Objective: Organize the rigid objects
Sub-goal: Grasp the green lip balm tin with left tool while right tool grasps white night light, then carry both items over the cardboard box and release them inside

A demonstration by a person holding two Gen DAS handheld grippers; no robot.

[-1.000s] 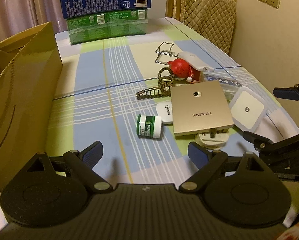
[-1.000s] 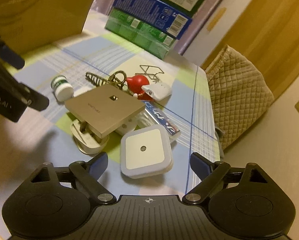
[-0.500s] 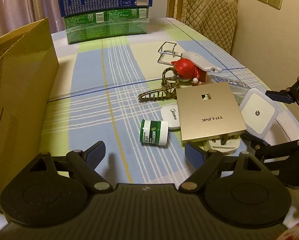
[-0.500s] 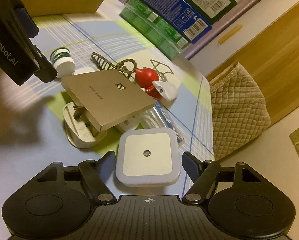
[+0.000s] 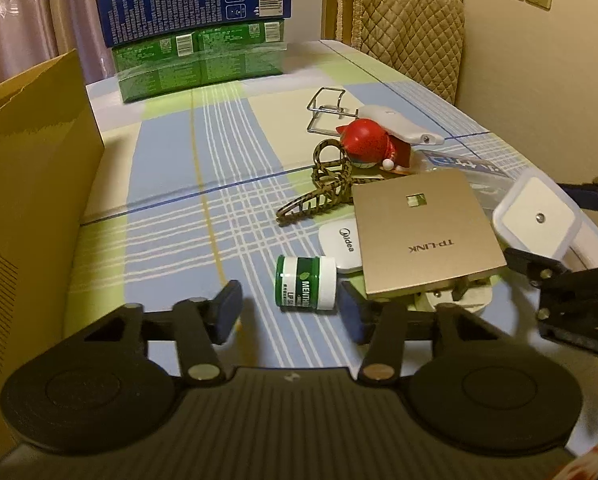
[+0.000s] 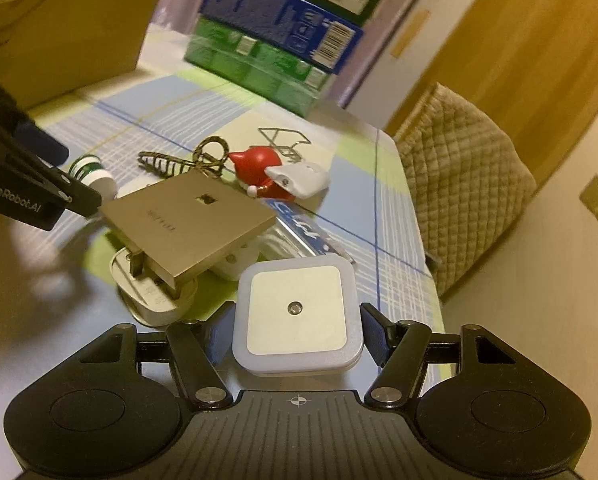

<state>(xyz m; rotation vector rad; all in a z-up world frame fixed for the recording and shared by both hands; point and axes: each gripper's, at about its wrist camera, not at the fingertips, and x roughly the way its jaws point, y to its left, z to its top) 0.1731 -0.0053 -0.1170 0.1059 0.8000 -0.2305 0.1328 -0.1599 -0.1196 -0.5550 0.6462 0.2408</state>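
Note:
A white square night light point(image 6: 297, 314) sits between my right gripper's point(image 6: 295, 330) blue pads, lifted and tilted; it also shows in the left wrist view point(image 5: 537, 216). My left gripper point(image 5: 289, 310) is open just in front of a small green-and-white balm jar point(image 5: 305, 284) lying on its side; the jar also shows in the right wrist view point(image 6: 95, 174). A gold TP-LINK panel point(image 5: 423, 232) rests on a white plug point(image 6: 151, 292). A red figurine point(image 5: 365, 148), a leopard hair claw point(image 5: 319, 192) and a wire clip point(image 5: 327, 110) lie behind.
A cardboard box point(image 5: 31, 184) stands at the left. Stacked blue and green cartons point(image 5: 197, 40) stand at the table's far end. A quilted chair point(image 5: 407, 36) is at the far right. A white Midea remote point(image 5: 341, 246) and a blue packet point(image 6: 299, 222) lie in the pile.
My right gripper has closed on the night light and raised it. My left gripper has moved forward and narrowed around the balm jar.

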